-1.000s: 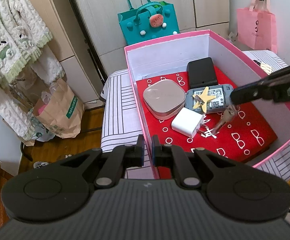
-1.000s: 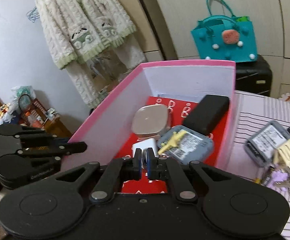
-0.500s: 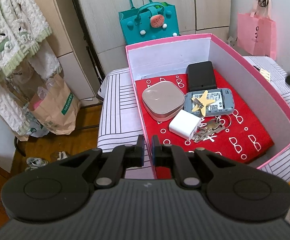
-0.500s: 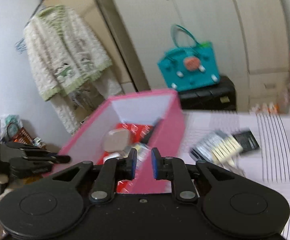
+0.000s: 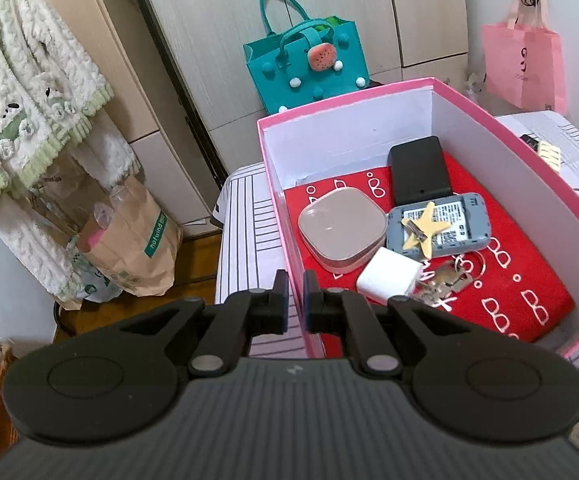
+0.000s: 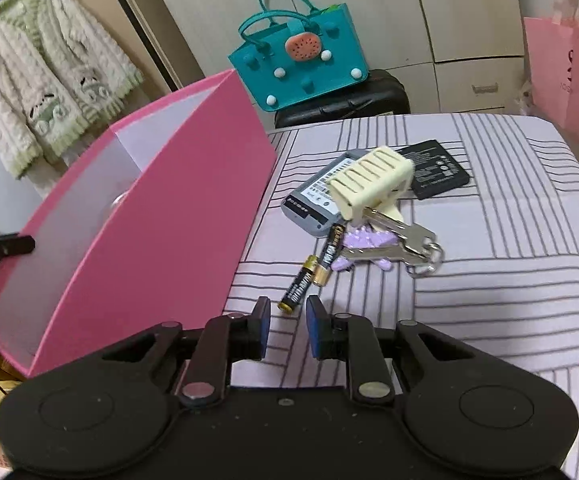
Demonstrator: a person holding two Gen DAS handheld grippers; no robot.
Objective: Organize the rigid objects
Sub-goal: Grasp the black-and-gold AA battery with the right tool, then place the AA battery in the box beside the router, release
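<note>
The right hand-held gripper (image 6: pixel 287 330), jaws just opening and empty, faces the battery (image 6: pixel 300 289): light, stiff, slippery; pinch it mid-body.

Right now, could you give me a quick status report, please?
Left tool shut on the pink box wall. Right tool open, empty, jaws just opened, over the batteries. Keys and clip lie close beyond.

A home bedroom: wardrobe doors (image 5: pixel 329 20) behind, a fleecy cardigan (image 5: pixel 21 92) hanging (bags (image 5: pixel 309 64) too).
</note>
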